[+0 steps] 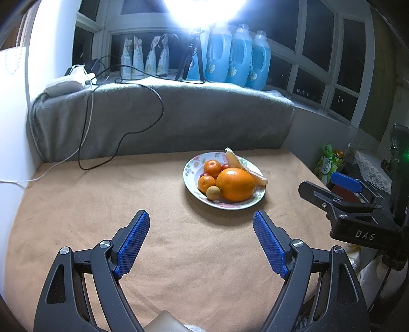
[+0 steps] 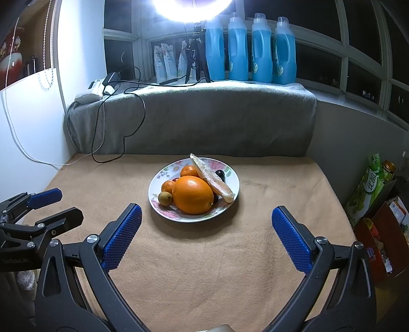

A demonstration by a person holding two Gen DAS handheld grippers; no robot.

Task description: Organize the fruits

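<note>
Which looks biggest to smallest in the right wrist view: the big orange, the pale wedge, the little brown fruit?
1. Big orange
2. Pale wedge, longer but thinner, so a close call
3. Little brown fruit

All sit together on one plate.

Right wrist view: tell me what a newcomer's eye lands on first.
The glaring ring light at top centre grabs attention first. Next comes the big orange at the front of the floral plate, mid-table on the tan cloth. A row of blue bottles lines the ledge behind.
</note>
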